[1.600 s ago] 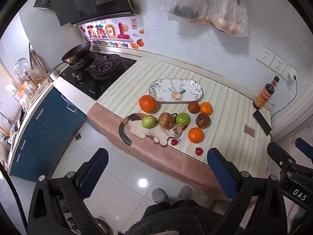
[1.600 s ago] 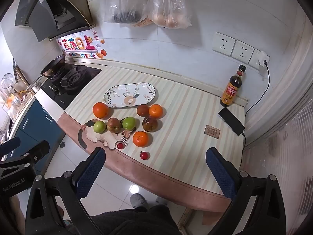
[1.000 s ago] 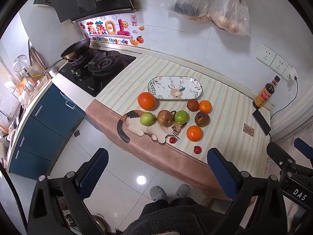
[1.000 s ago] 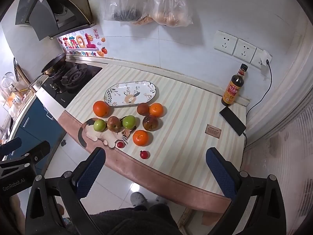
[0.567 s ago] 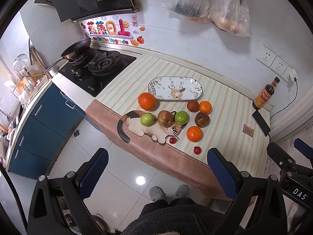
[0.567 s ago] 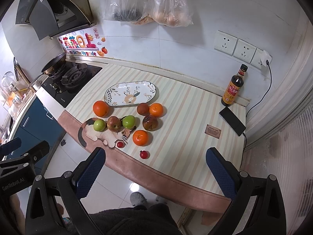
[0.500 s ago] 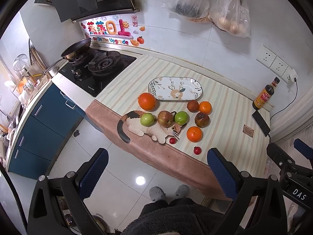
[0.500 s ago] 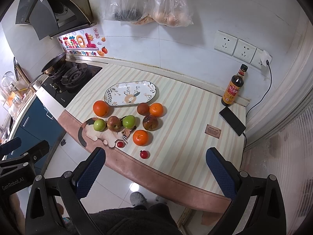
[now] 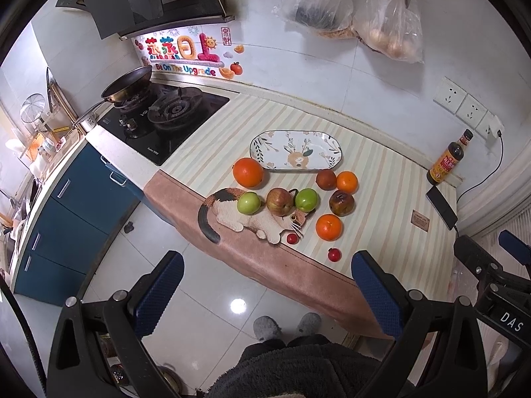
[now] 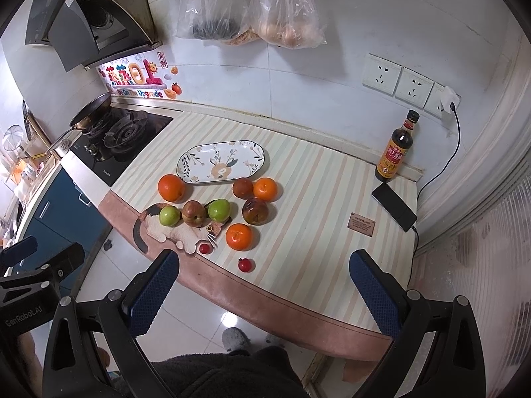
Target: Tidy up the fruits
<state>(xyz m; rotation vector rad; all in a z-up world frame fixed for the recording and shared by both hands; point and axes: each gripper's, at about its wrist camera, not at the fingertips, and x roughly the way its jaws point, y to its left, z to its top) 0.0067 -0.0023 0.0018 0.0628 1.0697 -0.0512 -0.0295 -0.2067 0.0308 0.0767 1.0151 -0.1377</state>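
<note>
An oval patterned plate (image 9: pixel 295 151) (image 10: pixel 220 163) lies empty on the striped counter. In front of it lie a large orange (image 9: pixel 248 172) (image 10: pixel 171 187), two smaller oranges (image 9: pixel 347 181) (image 9: pixel 328 227), a brown fruit (image 9: pixel 326 179), a dark red fruit (image 9: pixel 341 202), and two small red fruits (image 9: pixel 334 254). Two green apples (image 9: pixel 248 202) (image 9: pixel 306 199) and a reddish apple (image 9: pixel 280 201) sit on a cat-shaped mat (image 9: pixel 252 220). My left gripper (image 9: pixel 267 290) and right gripper (image 10: pixel 264 287) are both open and empty, held high above the counter's front edge.
A gas stove (image 9: pixel 166 116) with a frying pan (image 9: pixel 127 82) stands left of the counter. A sauce bottle (image 10: pixel 396 152), a phone (image 10: pixel 393 206) on a cable and a small tag (image 10: pixel 361 224) are at the right. Plastic bags (image 10: pixel 249 6) hang on the wall.
Both views shifted slightly between the earliest frames and now. Nothing on the counter has moved, and both grippers stay open.
</note>
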